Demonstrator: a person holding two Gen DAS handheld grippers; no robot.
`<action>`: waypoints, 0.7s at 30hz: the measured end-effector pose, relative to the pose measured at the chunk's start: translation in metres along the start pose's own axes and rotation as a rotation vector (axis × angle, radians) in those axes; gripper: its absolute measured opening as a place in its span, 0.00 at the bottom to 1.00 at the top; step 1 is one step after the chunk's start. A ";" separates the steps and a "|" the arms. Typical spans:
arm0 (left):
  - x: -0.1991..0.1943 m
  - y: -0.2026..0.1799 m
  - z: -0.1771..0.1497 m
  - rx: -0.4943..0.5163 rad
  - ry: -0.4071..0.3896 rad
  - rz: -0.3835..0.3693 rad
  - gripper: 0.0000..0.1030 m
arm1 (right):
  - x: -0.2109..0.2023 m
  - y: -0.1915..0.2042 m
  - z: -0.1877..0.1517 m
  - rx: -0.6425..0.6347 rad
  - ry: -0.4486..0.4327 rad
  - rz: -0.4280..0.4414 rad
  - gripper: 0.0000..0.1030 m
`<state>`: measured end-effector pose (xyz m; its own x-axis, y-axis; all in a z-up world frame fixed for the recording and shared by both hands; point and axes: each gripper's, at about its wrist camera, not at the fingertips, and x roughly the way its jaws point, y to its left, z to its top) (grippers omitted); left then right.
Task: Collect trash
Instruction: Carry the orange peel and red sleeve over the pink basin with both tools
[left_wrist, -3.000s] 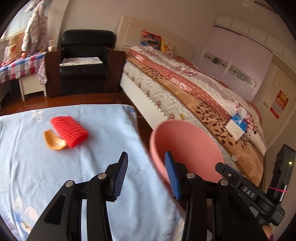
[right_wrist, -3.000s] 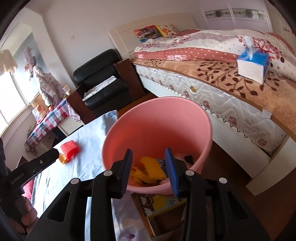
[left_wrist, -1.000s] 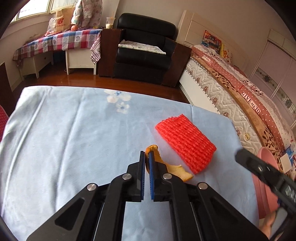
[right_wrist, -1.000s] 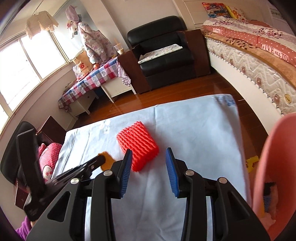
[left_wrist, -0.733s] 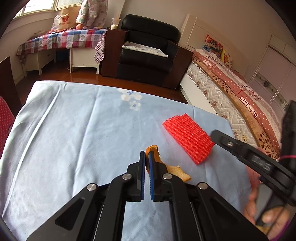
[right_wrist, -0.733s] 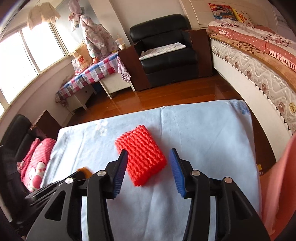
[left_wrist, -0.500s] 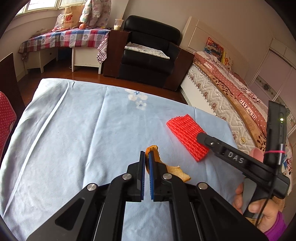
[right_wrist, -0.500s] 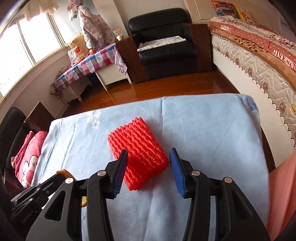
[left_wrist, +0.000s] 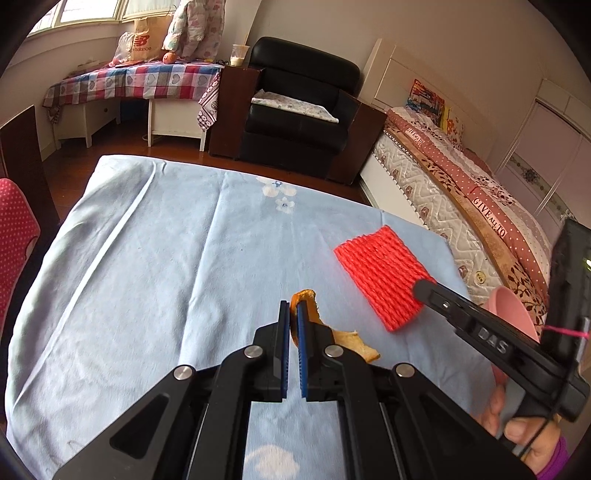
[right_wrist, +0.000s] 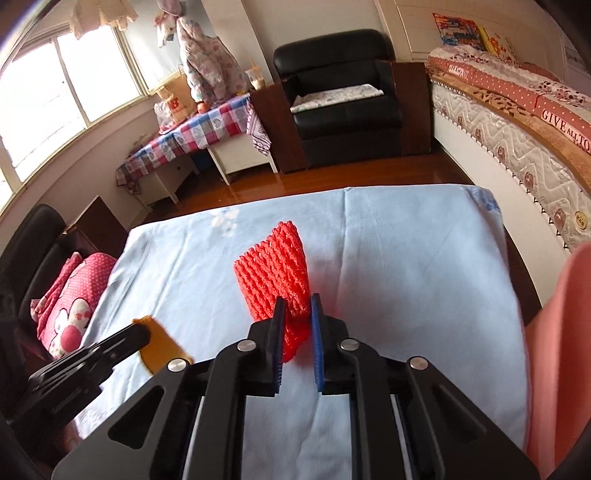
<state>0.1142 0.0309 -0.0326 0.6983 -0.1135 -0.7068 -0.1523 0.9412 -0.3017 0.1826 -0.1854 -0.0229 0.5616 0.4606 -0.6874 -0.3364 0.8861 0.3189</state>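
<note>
A curled orange peel (left_wrist: 347, 338) hangs just above the light blue tablecloth (left_wrist: 147, 258), with my left gripper (left_wrist: 291, 306) shut on its upper end. To its right a red foam fruit net (left_wrist: 380, 273) lies on the cloth, and the right gripper (left_wrist: 421, 288) reaches onto its near end. In the right wrist view the right gripper (right_wrist: 297, 302) has jaws closing, the pads pinching the red net (right_wrist: 275, 273), which buckles and tilts up. The left gripper (right_wrist: 142, 334) with the peel (right_wrist: 160, 349) is at lower left. The pink bin (right_wrist: 565, 332) stands off the table's right side.
A hand (left_wrist: 517, 424) holds the right gripper's handle, with the pink bin's rim (left_wrist: 508, 306) behind it. A bed (left_wrist: 461, 177) runs along the right. A black armchair (left_wrist: 295, 114) and a checked side table (left_wrist: 129, 79) stand beyond the table. A red dotted cushion (left_wrist: 14, 229) is at the left.
The right gripper moved in over the red net and its jaws came together on the near end, which now buckles upward. The left gripper kept hold of the peel and drew back slightly.
</note>
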 end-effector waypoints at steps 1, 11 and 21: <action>-0.003 -0.001 -0.001 0.003 -0.002 -0.001 0.03 | -0.006 0.002 -0.003 -0.003 -0.006 0.002 0.13; -0.043 -0.025 -0.020 0.043 -0.036 -0.013 0.03 | -0.072 0.002 -0.046 0.017 -0.044 0.000 0.13; -0.074 -0.059 -0.042 0.101 -0.061 -0.023 0.03 | -0.118 -0.008 -0.072 0.040 -0.088 -0.017 0.13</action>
<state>0.0421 -0.0298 0.0101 0.7427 -0.1190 -0.6590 -0.0662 0.9662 -0.2491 0.0641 -0.2506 0.0088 0.6320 0.4468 -0.6331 -0.2972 0.8943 0.3345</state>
